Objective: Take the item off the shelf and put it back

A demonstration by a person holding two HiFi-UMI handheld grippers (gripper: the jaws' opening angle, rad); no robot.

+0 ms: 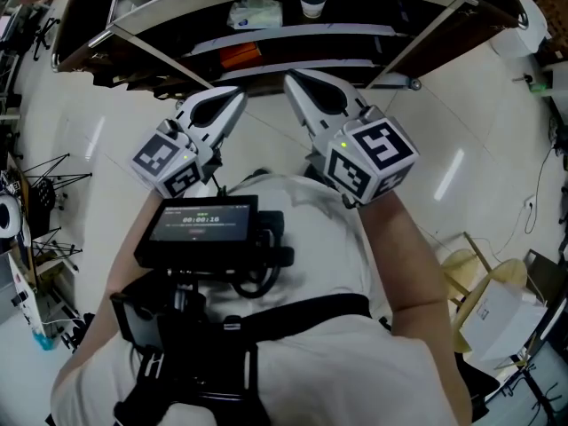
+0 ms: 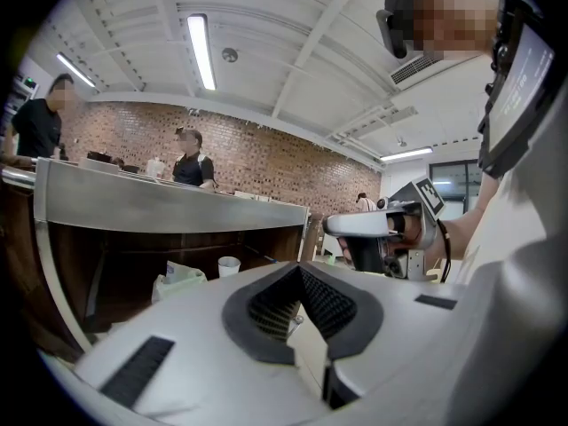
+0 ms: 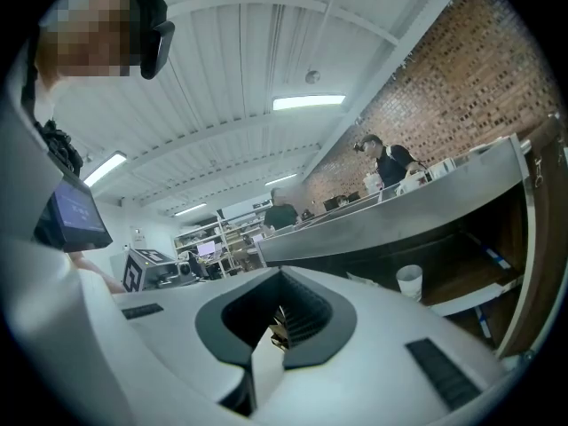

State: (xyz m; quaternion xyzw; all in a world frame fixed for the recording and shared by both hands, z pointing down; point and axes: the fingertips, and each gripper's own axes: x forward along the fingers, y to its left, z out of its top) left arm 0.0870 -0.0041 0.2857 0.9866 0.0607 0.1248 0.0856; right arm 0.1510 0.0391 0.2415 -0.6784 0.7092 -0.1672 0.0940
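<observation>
Head view: two tongs are held side by side near the chest, pointed at a shelf (image 1: 293,32) on the far side. The left tongs (image 1: 235,94) and the right tongs (image 1: 290,78) are both clenched, with nothing gripped. One white packet (image 1: 255,13) and one paper cup (image 1: 311,4) are seen on the shelf, the paper cup just right of the white packet. One orange thing (image 1: 240,56) lies on the board below. Which of the three is the task's item cannot be told; all lie on the shelf. The scene fits either a moment ahead of the pick or one after the return, so no single next move is settled.

Left gripper view: the ribbed pads are pressed together, empty. One white packet and one paper cup are seen at left on the shelf. Two people (image 2: 189,158) are seen behind the worktop (image 2: 160,207).

Right gripper view: the pads are closed on nothing. One paper cup is seen on the shelf at right, and two people behind the worktop.
</observation>
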